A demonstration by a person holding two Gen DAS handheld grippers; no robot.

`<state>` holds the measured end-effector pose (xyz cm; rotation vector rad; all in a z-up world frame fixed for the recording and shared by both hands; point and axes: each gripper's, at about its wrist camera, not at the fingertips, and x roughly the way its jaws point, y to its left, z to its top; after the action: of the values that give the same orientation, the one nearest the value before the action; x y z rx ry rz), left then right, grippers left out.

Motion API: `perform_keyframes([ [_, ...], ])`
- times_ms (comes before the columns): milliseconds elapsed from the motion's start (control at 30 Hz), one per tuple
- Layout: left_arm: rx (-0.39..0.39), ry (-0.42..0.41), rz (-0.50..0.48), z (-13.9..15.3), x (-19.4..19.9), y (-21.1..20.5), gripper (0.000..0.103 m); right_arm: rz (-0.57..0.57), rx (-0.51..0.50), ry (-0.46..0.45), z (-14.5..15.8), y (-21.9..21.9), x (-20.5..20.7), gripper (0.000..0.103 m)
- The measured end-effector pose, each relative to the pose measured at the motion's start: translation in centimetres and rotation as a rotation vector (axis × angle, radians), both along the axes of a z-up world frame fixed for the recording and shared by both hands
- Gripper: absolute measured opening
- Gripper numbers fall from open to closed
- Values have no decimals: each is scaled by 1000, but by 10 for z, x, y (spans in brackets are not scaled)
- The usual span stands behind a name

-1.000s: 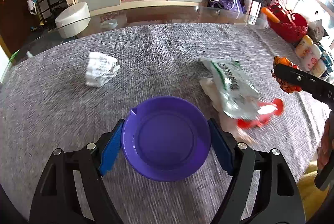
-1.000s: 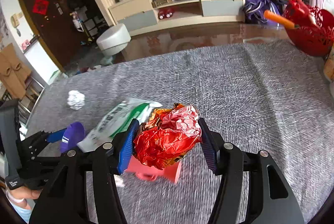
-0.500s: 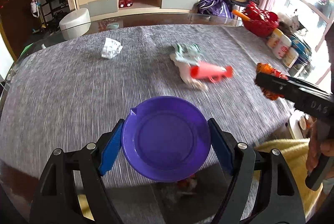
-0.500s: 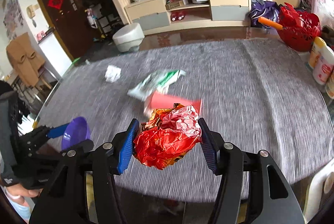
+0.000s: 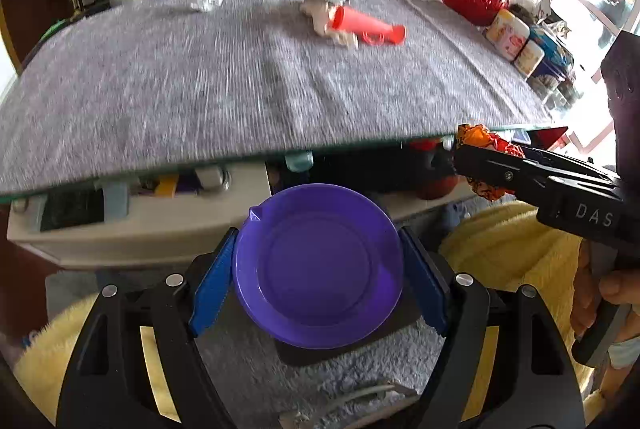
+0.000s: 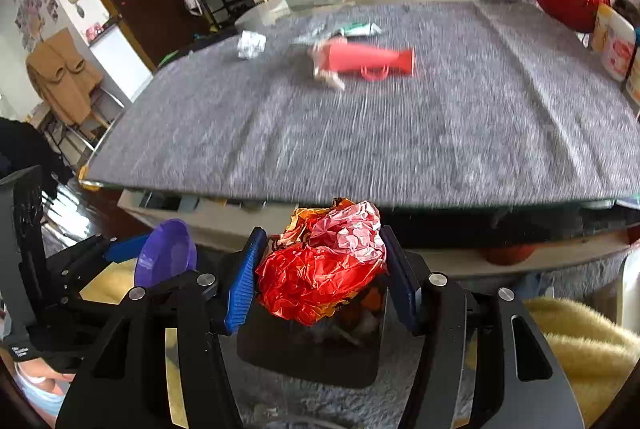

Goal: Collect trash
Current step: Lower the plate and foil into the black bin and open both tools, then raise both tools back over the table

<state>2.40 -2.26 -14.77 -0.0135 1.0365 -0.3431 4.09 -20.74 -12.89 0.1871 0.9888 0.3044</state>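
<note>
**Holding a purple bowl and a red wrapper off the edge of the table**

Gripping from both sides, the left gripper point(image 5: 318, 269) holds a purple bowl point(image 5: 318, 267) between its blue pads point(image 5: 212, 289). The pads press on the bowl's rim, one on each side, and the fingers stand wide apart to fit it. The inside of the bowl faces the camera.

The right gripper point(image 6: 322, 277) holds a crumpled wrapper point(image 6: 320, 269) that is red, pink and orange. It fills the gap between the blue pads, and the fingers stand about half apart. In the left view this same wrapper sticks out past the black finger off to the right side.

Under the right fingers sits a black bin point(image 6: 312, 353). Something lies in it, but it is too dark to tell what. The same black bin shows just below the purple bowl in the left view.

Ahead of both sets of fingers, and higher, is the table with a grey cloth point(image 6: 400, 133). On it, far past the fingertips, lie a red horn point(image 6: 368, 63), a green and white packet point(image 6: 352, 29), blurred, and a white paper ball point(image 6: 251, 44). Yellow fluffy fabric point(image 5: 508, 245) lies beside the fingers, low down.
</note>
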Motion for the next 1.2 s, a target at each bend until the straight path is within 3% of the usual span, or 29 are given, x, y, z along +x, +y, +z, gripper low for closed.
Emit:
perform_keyframes([
  [433,22,140,-24,-68,-35,-10,74,-3,16,145,-66,8,-16,58],
  [633,31,167,-26,-79,-34,-12,75,4,20,170,-73,10,-14,61],
  [733,20,180,-24,-84,-32,-11,75,-2,33,186,-75,8,-11,66],
  [800,21,190,-22,-86,-31,-11,79,-12,38,192,-77,6,-10,77],
  [967,35,197,-19,-89,-29,-11,85,-26,47,195,-76,1,-7,77],
  [1200,35,179,7,-78,-24,-1,86,-63,66,173,-64,-16,-2,77],
])
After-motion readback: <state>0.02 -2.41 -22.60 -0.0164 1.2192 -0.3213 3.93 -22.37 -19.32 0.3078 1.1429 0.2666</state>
